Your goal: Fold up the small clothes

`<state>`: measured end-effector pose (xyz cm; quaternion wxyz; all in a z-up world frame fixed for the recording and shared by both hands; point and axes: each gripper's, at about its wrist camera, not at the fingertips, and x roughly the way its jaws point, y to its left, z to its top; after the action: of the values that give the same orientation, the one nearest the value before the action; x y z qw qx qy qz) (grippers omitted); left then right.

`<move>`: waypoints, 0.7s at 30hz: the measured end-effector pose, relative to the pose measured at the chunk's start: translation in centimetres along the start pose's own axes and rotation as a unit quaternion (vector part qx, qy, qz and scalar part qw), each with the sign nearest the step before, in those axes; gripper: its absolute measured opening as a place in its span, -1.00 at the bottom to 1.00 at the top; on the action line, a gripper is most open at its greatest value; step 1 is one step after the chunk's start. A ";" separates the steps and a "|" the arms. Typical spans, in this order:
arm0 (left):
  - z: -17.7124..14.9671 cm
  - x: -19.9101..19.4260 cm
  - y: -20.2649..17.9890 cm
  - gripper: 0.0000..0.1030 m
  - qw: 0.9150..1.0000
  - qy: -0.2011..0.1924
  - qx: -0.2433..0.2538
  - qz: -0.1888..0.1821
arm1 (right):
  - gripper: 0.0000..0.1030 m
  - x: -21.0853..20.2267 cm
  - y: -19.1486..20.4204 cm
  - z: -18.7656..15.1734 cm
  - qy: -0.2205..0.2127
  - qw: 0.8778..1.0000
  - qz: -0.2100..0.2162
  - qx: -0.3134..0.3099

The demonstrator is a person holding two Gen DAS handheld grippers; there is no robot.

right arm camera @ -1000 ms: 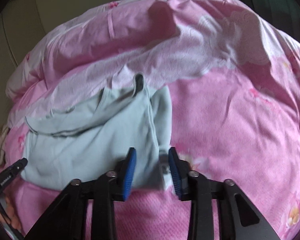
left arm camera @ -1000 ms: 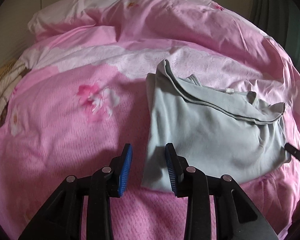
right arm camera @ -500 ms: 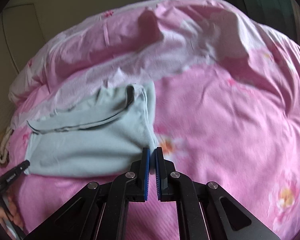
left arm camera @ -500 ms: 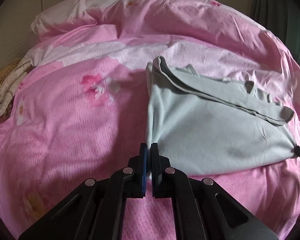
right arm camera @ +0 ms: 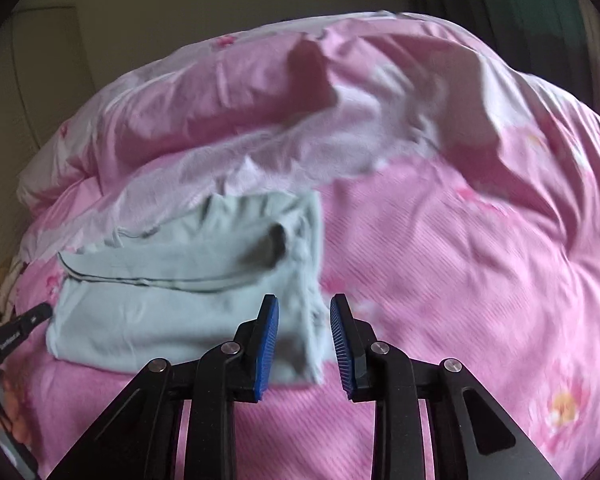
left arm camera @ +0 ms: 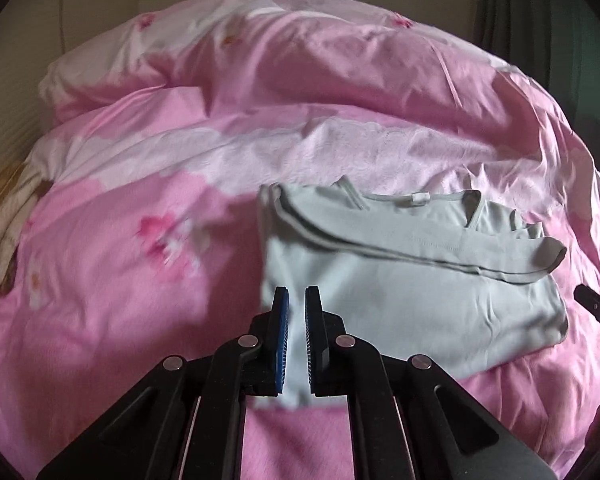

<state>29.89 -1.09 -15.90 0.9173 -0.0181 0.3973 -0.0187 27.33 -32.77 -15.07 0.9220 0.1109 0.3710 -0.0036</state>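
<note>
A pale grey-green garment (left arm camera: 400, 300) lies folded into a rough rectangle on the pink bedcover (left arm camera: 120, 320), with a dark-edged hem folded across its top. My left gripper (left arm camera: 297, 294) hovers over its near left corner. Its blue pads (left arm camera: 281, 340) stand a narrow gap apart, and the cloth lies slack behind them, not pinched. Over the near right corner of the garment (right arm camera: 160, 304), my right gripper (right arm camera: 305, 300) has its jaws opening. The corner lies loose between the pads, and neither presses on it. Each view catches the tip of the other gripper at its edge.
A bunched pink and white duvet (left arm camera: 300, 60) rises behind the garment. A beige and white knitted cloth (left arm camera: 0, 248) lies at the bed's left edge. A dark curtain (left arm camera: 540, 20) hangs at the far right and a pale wall (right arm camera: 160, 20) stands behind.
Both grippers shut on the garment's near corners and pulled it taut. Both have since lifted a little with their jaws parted, the right wider, and the garment lies flat and slack.
</note>
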 end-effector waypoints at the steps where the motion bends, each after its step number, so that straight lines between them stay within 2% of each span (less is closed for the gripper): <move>1: 0.4 0.8 -0.2 -0.82 1.000 0.011 0.004 -0.004 | -0.45 0.3 0.2 0.3 0.005 1.000 0.007 -0.002; 4: 1.0 2.8 -0.4 -0.82 0.999 0.037 0.002 -0.020 | -0.45 1.9 1.5 0.9 0.028 0.999 0.023 -0.028; 12: 2.6 5.0 -0.2 -0.80 0.999 0.041 0.004 -0.027 | -0.45 5.9 3.5 1.1 0.074 0.995 0.028 -0.067; 17: 4.7 6.6 -0.3 -0.80 0.999 0.037 0.007 -0.030 | -0.45 7.3 3.9 3.0 0.060 0.995 0.018 -0.073; 21: 6.3 7.8 -0.1 -0.80 0.999 0.035 0.001 -0.031 | -0.45 8.5 2.9 5.8 0.037 0.998 0.007 -0.051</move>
<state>39.78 -1.47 -17.25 0.9017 -0.0287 0.4287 -0.0479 37.72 -30.48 -16.22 0.9121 0.0659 0.4038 0.0257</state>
